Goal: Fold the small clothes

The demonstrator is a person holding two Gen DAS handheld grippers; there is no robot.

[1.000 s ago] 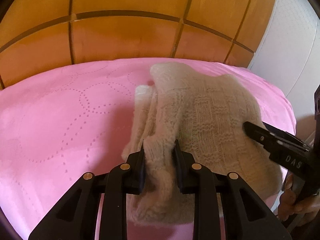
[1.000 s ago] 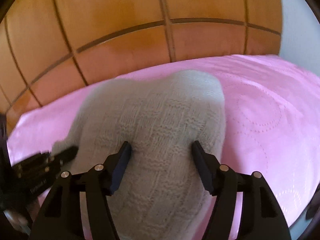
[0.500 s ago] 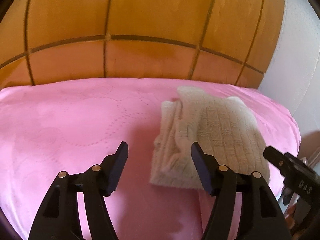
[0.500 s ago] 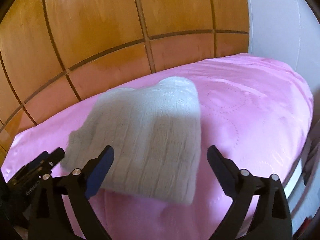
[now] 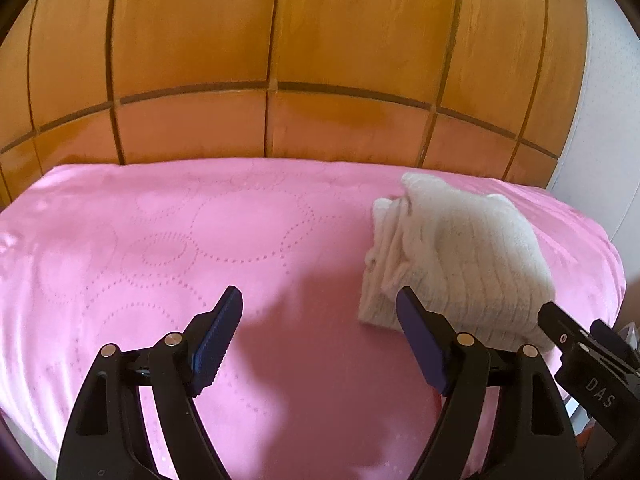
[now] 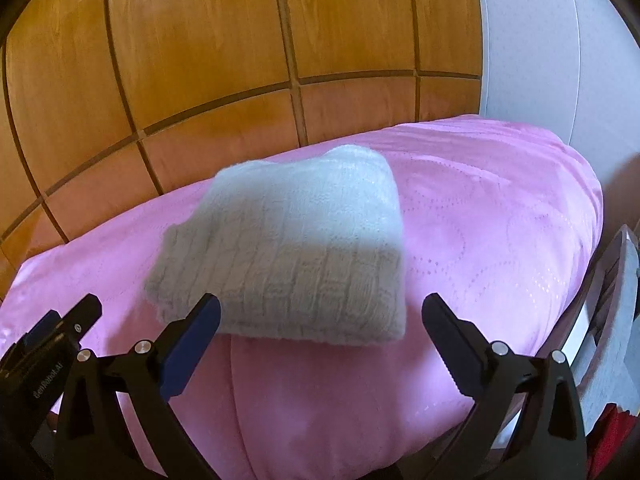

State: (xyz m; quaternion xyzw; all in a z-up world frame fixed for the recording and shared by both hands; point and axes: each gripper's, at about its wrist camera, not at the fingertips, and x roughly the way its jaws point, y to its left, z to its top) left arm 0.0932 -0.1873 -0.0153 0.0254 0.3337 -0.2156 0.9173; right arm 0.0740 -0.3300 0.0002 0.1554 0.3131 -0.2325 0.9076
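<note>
A cream knitted garment (image 5: 456, 256) lies folded into a compact bundle on the pink bedspread (image 5: 200, 248), towards the right edge of the bed. It also shows in the right wrist view (image 6: 292, 256), just ahead of the fingers. My left gripper (image 5: 320, 320) is open and empty, held back from the bundle, which lies ahead to its right. My right gripper (image 6: 320, 324) is open and empty, just short of the bundle's near edge. The right gripper also shows at the lower right of the left wrist view (image 5: 588, 360).
A wooden panelled headboard (image 5: 320, 80) rises behind the bed. A white wall (image 6: 560, 40) stands to the right. The bed's right edge (image 6: 592, 208) drops off beside a grey object (image 6: 616, 320) and something red (image 6: 616, 444). The left gripper's body (image 6: 48, 344) shows at the lower left.
My left gripper let go of the garment's folded edge and opened. Both grippers drew back from the bundle, and the right one opened wider. The garment stays folded on the bed.
</note>
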